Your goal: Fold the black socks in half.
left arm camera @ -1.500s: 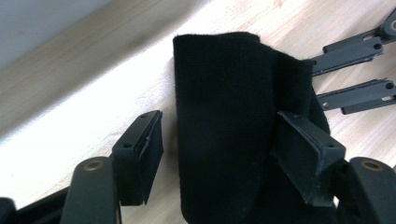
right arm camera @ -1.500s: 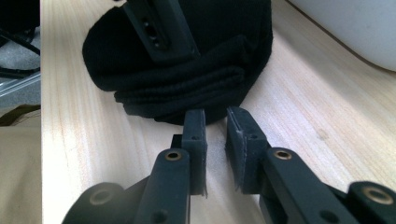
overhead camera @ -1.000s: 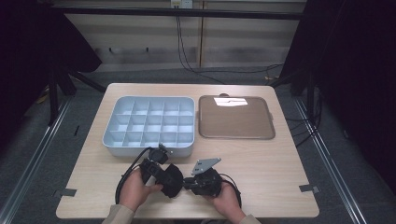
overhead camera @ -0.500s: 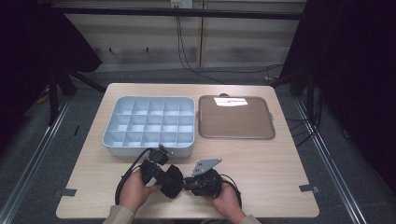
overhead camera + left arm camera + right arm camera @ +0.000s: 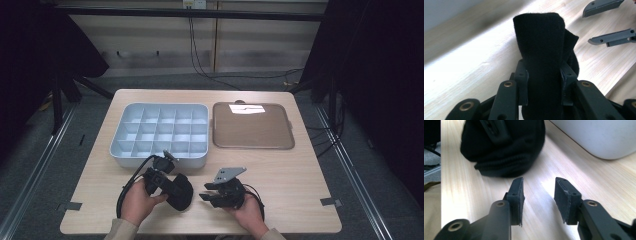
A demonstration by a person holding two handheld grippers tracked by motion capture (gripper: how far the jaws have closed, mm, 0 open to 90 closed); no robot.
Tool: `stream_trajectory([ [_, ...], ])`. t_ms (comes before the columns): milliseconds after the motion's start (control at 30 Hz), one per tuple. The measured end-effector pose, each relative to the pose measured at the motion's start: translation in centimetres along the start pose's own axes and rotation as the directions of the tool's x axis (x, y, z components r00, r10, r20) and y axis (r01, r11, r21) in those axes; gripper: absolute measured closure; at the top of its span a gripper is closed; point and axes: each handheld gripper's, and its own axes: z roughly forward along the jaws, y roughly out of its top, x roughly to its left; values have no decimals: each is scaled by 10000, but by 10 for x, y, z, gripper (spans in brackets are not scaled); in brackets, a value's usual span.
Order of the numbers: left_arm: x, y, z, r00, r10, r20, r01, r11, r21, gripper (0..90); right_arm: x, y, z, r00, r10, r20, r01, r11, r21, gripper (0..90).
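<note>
Black cloth, folded, was clamped in left claw on wooden tabletop; right claw, jaws apart and holding nothing, sat just beside it.

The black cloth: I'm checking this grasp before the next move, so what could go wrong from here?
The black cloth is clamped in the left gripper, with loose folds bulging past its jaws; these could slip or snag. The right gripper is open, close beside the cloth, and might pinch one layer only. The divided tray stands just beyond, so a lift might brush its wall.
</note>
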Motion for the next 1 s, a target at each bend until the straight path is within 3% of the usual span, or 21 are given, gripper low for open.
stream_trajectory([
  [333, 12, -1, -13, 9996, -271, 34, 271, 9993, -242, 672, -7, -6, -3, 9992, 79, 389, -82, 9999, 83, 454],
  [1000, 30, -7, -31, 9971, -751, -113, 745, 9963, -435, 670, -12, -9, -7, 9997, 71, 219, -70, 10000, -44, 319],
])
